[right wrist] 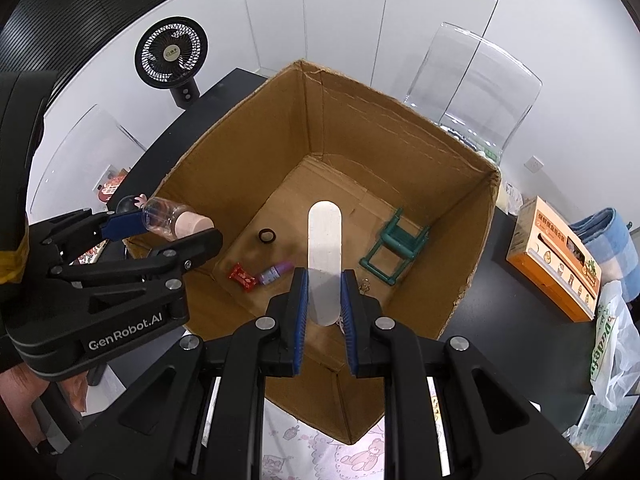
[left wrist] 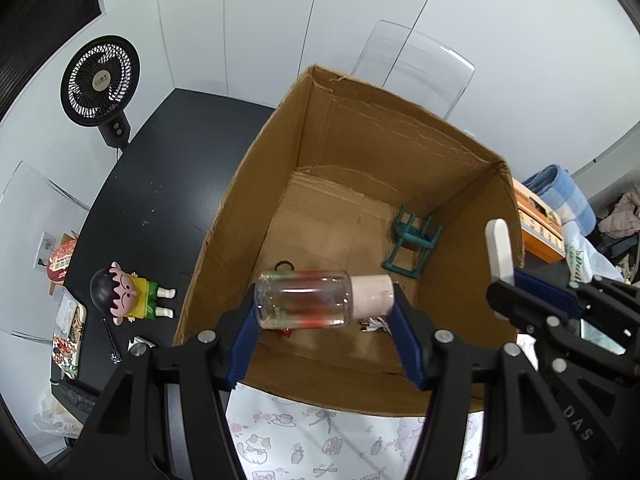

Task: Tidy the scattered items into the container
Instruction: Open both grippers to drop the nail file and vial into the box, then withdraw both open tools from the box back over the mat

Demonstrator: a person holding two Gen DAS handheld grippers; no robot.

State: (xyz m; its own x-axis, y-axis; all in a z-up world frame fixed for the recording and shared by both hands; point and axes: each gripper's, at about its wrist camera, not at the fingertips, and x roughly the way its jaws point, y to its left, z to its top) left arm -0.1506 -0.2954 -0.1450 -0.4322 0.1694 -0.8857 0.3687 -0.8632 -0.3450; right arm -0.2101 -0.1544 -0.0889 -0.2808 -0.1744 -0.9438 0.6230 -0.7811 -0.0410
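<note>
An open cardboard box [left wrist: 240,184] [right wrist: 400,132] stands on a black table. My left gripper [left wrist: 324,312] is shut on a clear bottle with a pink cap [left wrist: 316,300], held sideways above the box's near left edge; the bottle also shows in the right wrist view [right wrist: 168,216]. My right gripper [right wrist: 324,296] is shut on a flat white stick [right wrist: 325,256] above the box; the stick also shows in the left wrist view [left wrist: 500,248]. Inside the box lie a green toy chair [right wrist: 394,248], a red wrapper [right wrist: 242,277], a small purple item [right wrist: 274,273] and a dark ring [right wrist: 267,235].
A doll with black hair [left wrist: 128,296] lies on the table left of the box. A black fan [left wrist: 100,80] stands at the back left. An orange carton [right wrist: 556,264] and a plastic bag [right wrist: 612,344] sit at the right. A clear chair [right wrist: 476,92] is behind the box.
</note>
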